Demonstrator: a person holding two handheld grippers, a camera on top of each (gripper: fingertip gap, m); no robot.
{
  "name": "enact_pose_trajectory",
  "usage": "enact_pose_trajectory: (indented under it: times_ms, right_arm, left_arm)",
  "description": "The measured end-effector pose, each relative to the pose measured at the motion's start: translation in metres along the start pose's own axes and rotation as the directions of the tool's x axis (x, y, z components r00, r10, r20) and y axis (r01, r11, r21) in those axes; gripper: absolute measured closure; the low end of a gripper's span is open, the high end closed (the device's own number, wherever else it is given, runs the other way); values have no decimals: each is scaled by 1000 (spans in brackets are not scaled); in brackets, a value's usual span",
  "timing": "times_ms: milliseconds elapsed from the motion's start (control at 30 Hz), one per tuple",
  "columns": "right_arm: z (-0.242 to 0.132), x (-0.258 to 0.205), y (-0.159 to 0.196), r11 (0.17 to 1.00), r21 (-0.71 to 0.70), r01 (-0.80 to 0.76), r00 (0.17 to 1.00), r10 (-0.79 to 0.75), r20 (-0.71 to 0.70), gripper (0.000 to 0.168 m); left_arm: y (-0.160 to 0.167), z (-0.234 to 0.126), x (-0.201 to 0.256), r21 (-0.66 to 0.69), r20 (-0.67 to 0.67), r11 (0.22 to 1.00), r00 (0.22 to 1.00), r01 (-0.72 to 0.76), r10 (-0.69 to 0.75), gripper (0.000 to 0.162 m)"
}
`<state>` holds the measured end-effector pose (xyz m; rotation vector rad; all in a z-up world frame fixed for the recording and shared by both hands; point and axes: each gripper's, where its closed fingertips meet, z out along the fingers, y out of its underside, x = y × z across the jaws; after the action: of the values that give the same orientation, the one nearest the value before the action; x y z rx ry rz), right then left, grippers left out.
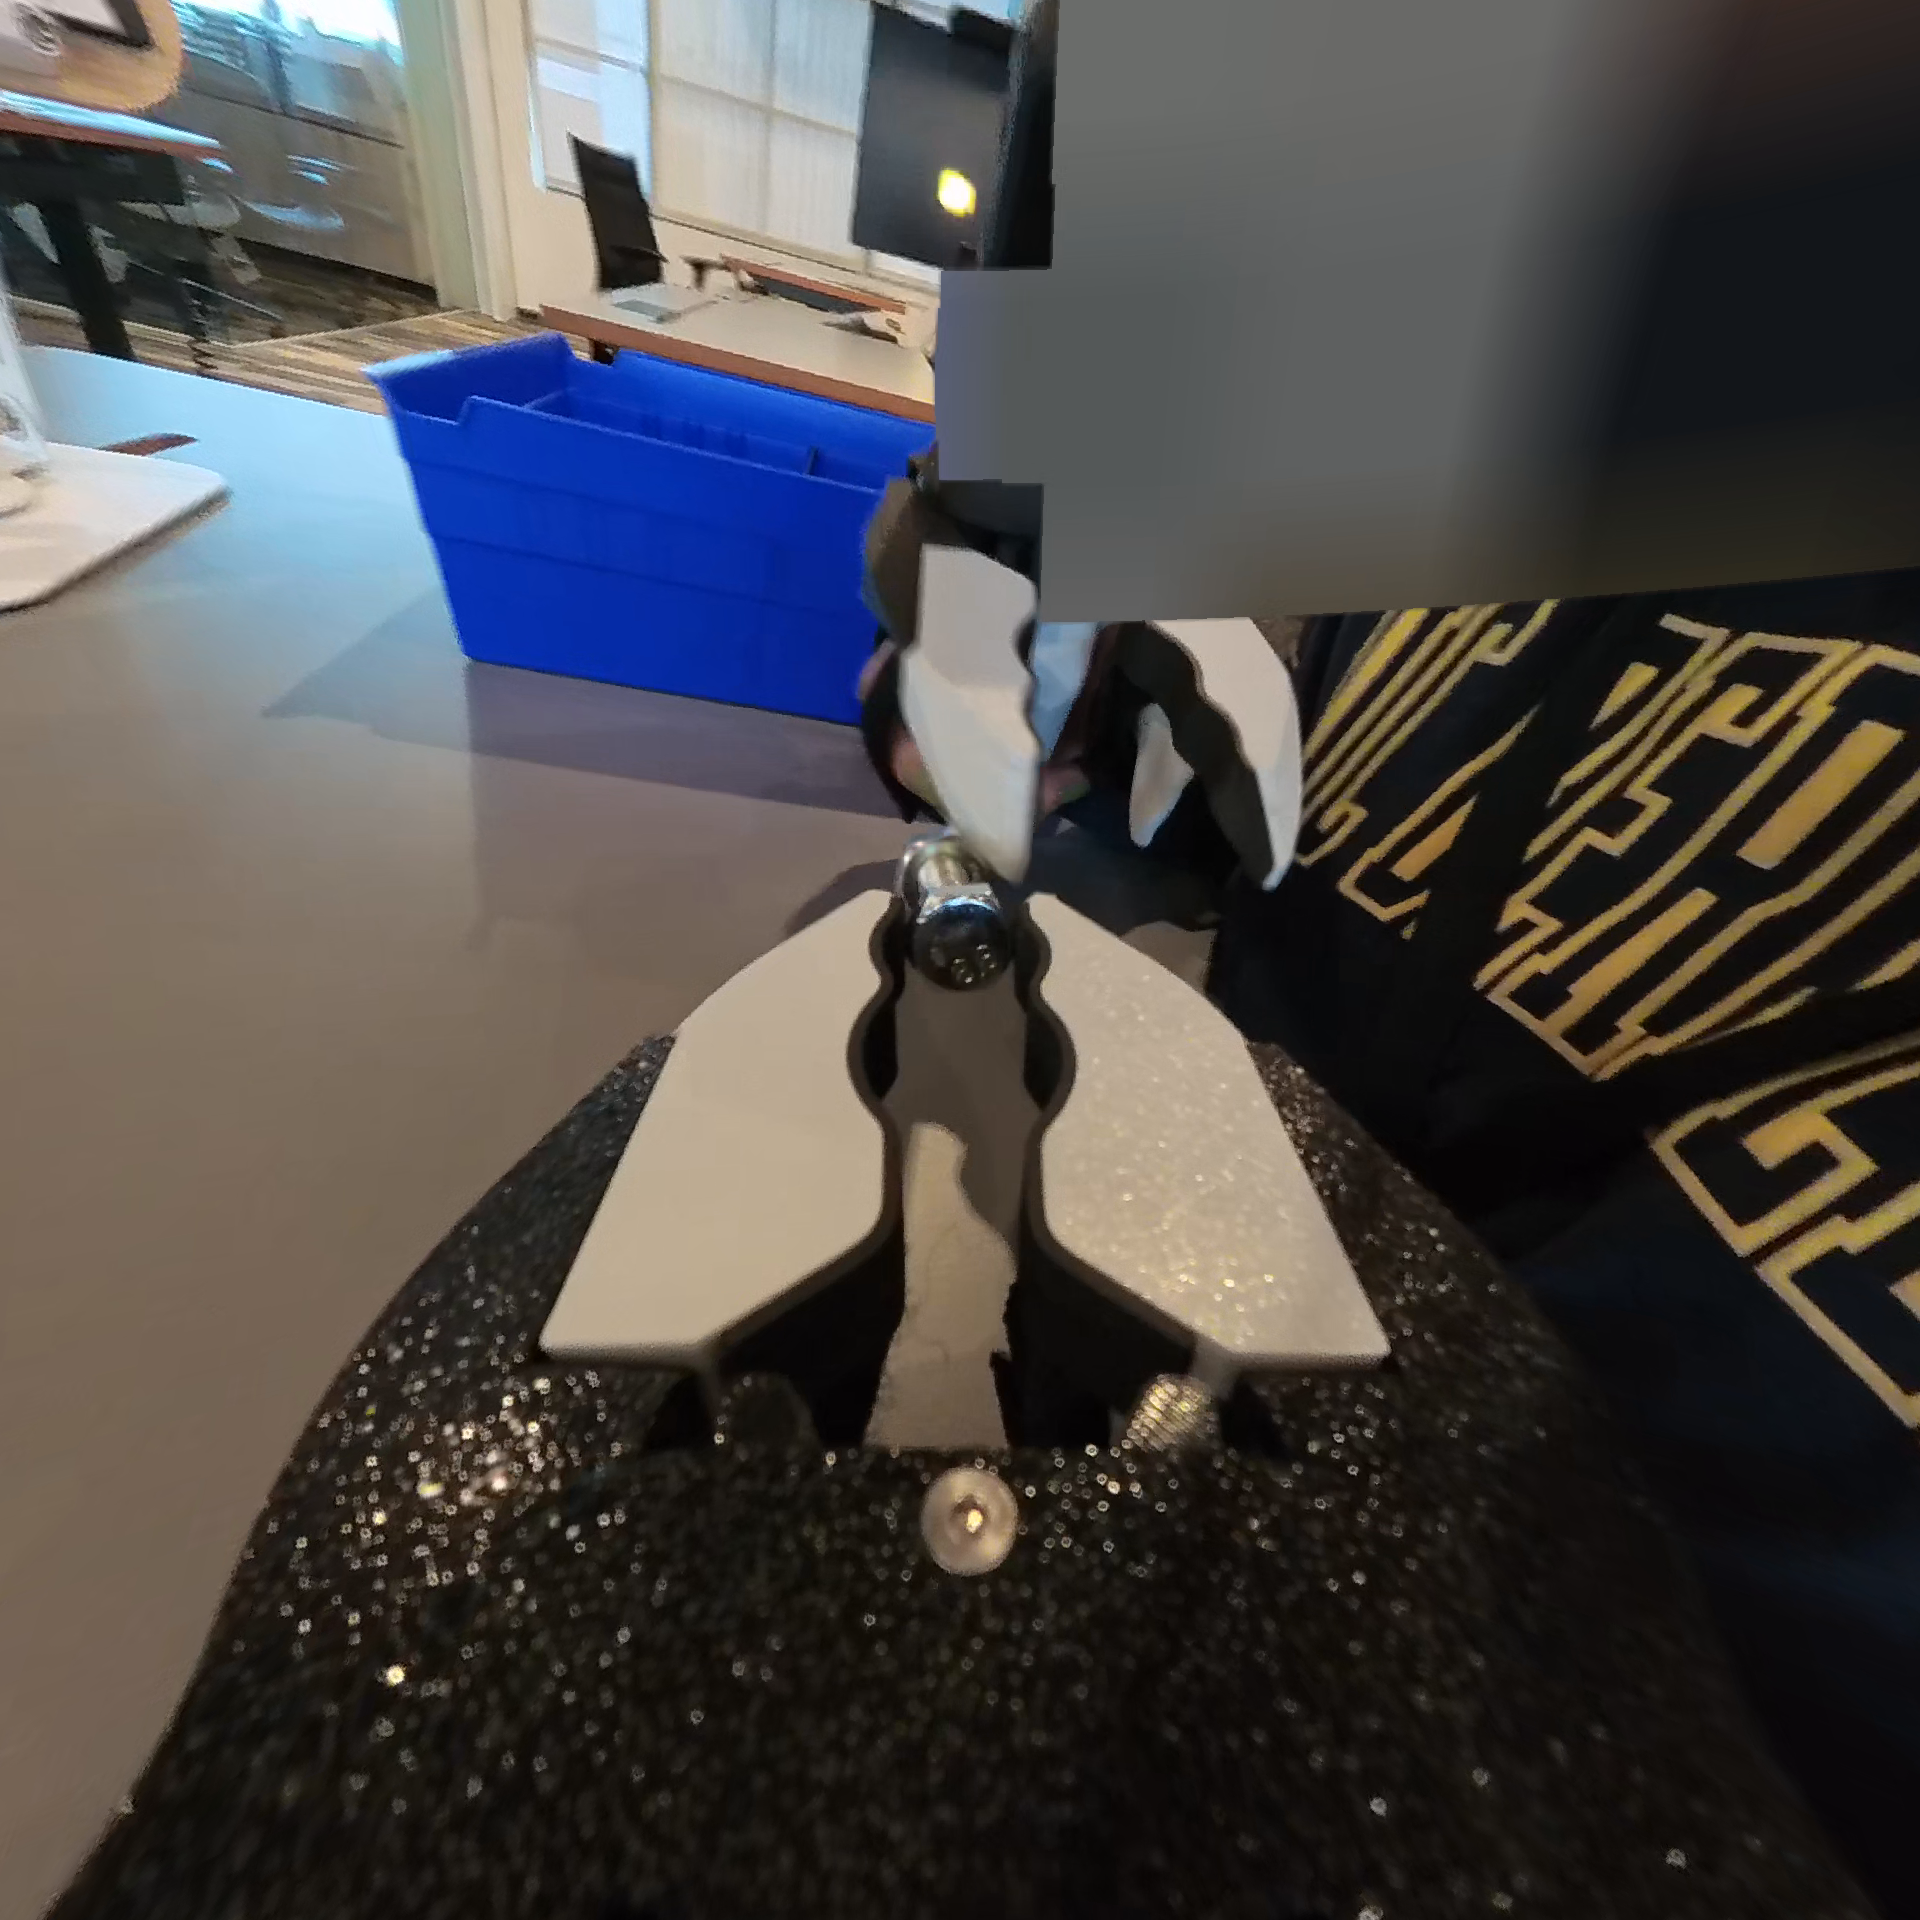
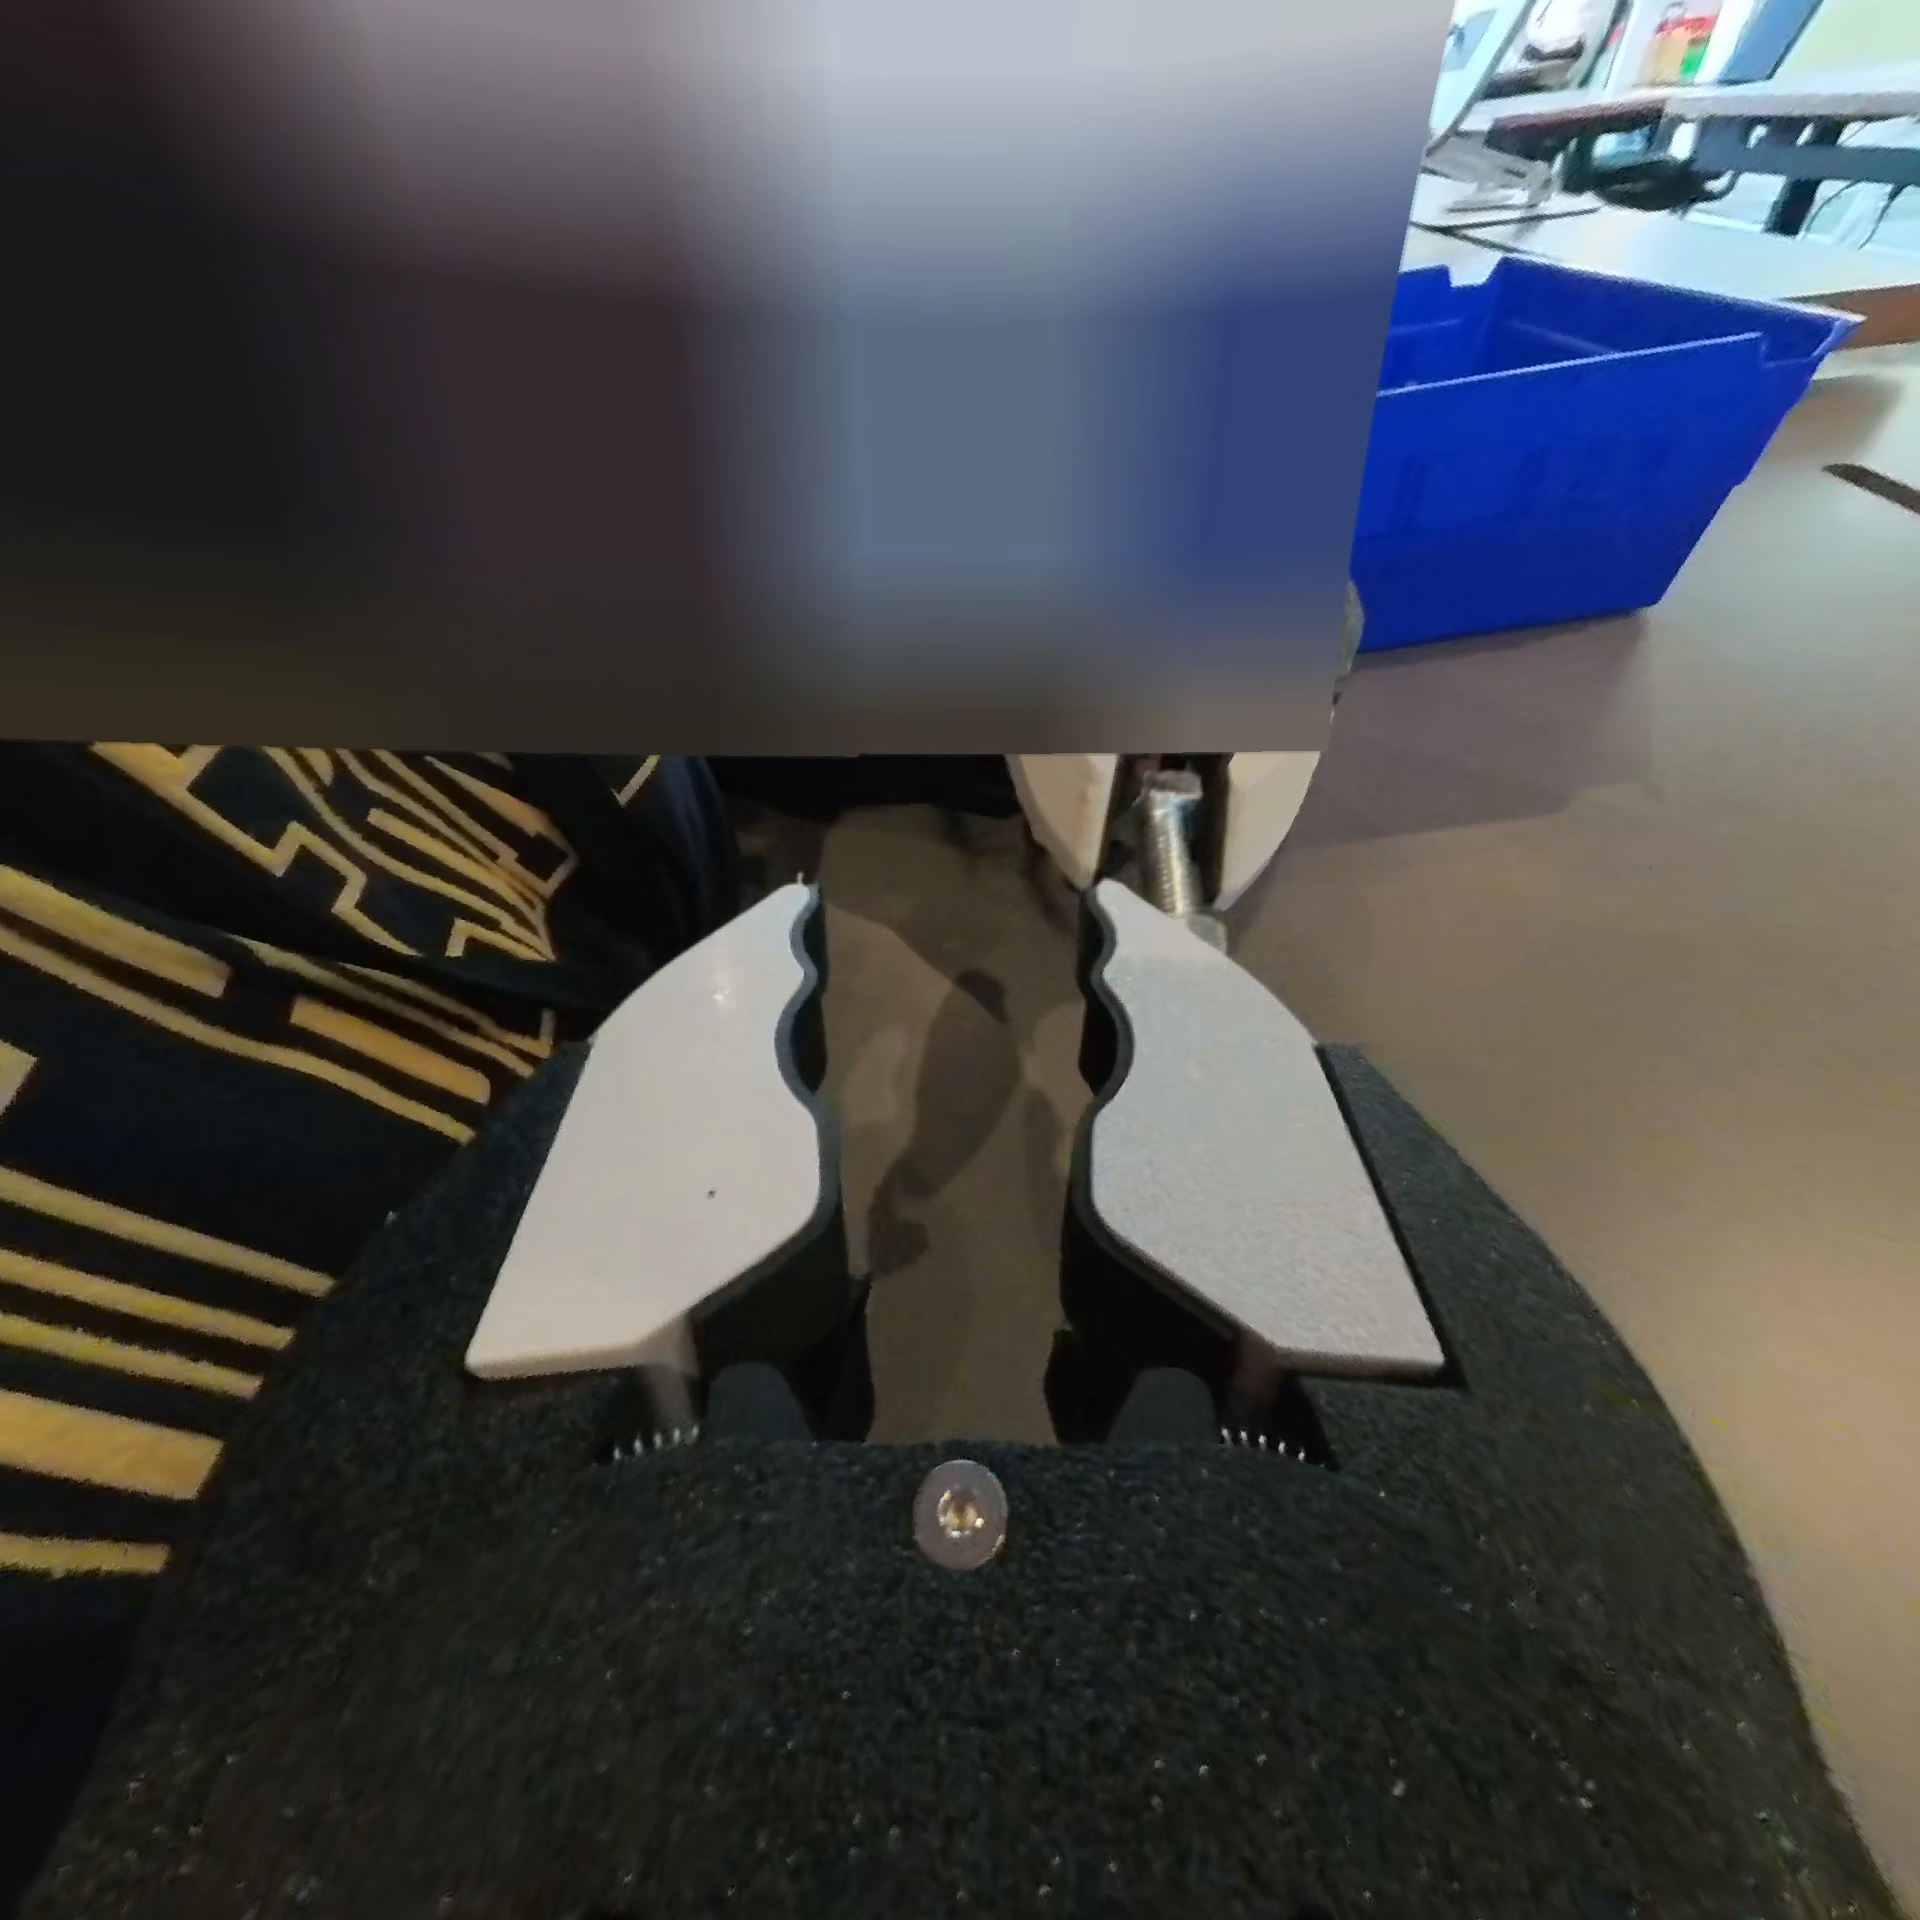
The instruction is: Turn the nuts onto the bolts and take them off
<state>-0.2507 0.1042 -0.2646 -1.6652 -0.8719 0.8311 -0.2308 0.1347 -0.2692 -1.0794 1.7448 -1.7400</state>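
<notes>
My left gripper is shut on a silver bolt at its fingertips, with the bolt's head facing the camera. A silver nut appears to sit on the shaft just beyond the head. My right gripper comes in from above, open, with one fingertip touching or almost touching the bolt. In the right wrist view my right gripper is open and empty. The left gripper shows beyond it, holding the threaded bolt just past my right-hand finger.
A blue plastic bin stands on the grey table behind the grippers. A person's dark garment with a yellow pattern is close beside them. A white base lies at the far left.
</notes>
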Motion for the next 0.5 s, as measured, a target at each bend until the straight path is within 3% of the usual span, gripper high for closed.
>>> enact_pose_trajectory:
  times_ms: [167, 500]
  right_arm:
    - [5, 4, 12, 997, -70, -16, 1000, 15, -22, 118]
    - [5, 14, 10, 999, -54, -2, 996, -2, -88, 104]
  left_arm:
    - [-6, -5, -1, 47, -17, 999, 1000, 27, -26, 143]
    - [-5, -3, 2, 37, -41, 999, 999, 27, -26, 143]
